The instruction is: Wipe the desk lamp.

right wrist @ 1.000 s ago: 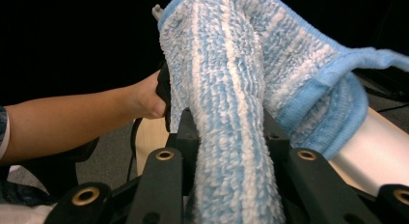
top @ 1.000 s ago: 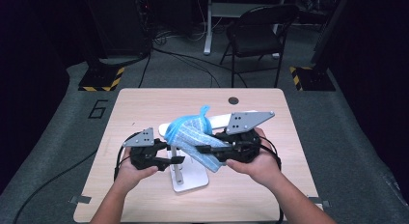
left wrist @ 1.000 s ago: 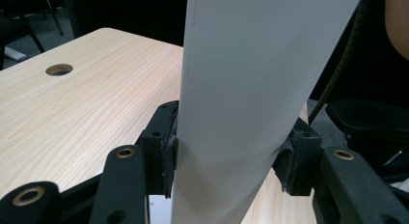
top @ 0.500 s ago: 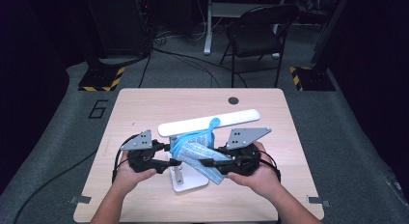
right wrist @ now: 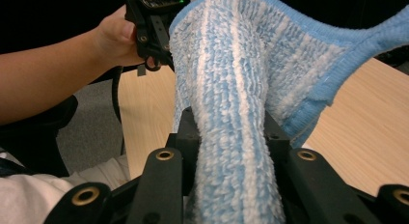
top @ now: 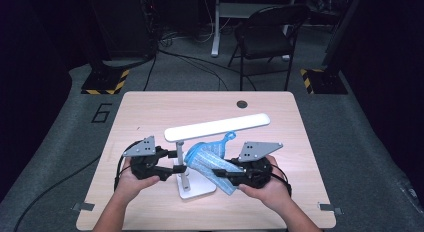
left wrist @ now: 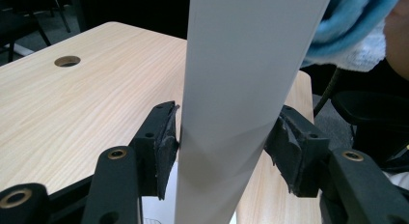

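A white desk lamp stands near the table's front, with a long bar head [top: 217, 127], a thin stem [top: 182, 164] and a flat base [top: 197, 191]. My left gripper [top: 175, 164] is shut on the stem [left wrist: 231, 113], a pad against each edge; its jaws have just been opening slightly around it. My right gripper [top: 220, 173] is shut on a blue and white striped microfibre cloth [top: 207, 159], held low beside the stem and under the head. In the right gripper view the cloth [right wrist: 231, 64] rises in a thick fold from between the jaws of that gripper [right wrist: 231, 132].
The wooden table [top: 150, 112] has a round cable hole [top: 242, 104] at the back. A black chair [top: 270, 22] and cables stand on the floor beyond. In the right gripper view the other hand [right wrist: 111, 38] holds the left gripper [right wrist: 154, 21] close behind the cloth.
My right gripper has sunk with the cloth, from above the lamp head to below it beside the stem. The left gripper has kept its place on the stem.
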`<state>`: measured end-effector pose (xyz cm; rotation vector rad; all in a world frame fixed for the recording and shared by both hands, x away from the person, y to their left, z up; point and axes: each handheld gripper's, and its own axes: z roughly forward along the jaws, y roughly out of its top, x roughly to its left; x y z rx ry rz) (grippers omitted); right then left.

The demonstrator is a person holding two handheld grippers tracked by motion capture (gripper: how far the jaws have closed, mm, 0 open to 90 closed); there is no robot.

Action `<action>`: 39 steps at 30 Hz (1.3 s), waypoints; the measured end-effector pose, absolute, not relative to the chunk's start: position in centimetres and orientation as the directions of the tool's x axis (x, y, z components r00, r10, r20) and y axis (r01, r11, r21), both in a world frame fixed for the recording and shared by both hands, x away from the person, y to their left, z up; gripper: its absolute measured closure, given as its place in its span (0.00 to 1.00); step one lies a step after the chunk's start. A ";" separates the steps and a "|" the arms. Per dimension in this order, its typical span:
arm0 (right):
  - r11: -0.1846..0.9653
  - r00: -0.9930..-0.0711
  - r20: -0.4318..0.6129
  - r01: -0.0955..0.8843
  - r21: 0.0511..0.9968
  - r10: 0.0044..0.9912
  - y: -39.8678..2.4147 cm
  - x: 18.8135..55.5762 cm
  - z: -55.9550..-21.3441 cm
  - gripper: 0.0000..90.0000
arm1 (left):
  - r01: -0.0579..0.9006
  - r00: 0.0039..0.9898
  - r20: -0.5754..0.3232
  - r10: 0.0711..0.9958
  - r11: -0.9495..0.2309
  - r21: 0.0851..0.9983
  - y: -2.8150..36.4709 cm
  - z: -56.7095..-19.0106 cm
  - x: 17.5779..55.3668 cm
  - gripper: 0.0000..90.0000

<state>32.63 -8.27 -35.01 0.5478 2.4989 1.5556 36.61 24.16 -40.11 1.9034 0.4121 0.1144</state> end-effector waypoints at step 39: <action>0.350 -0.856 0.102 0.312 0.883 0.506 -11.2 33.3 -39.2 0.76 | 0.192 0.973 -0.128 0.195 -0.364 0.911 22.6 -41.2 36.9 0.47</action>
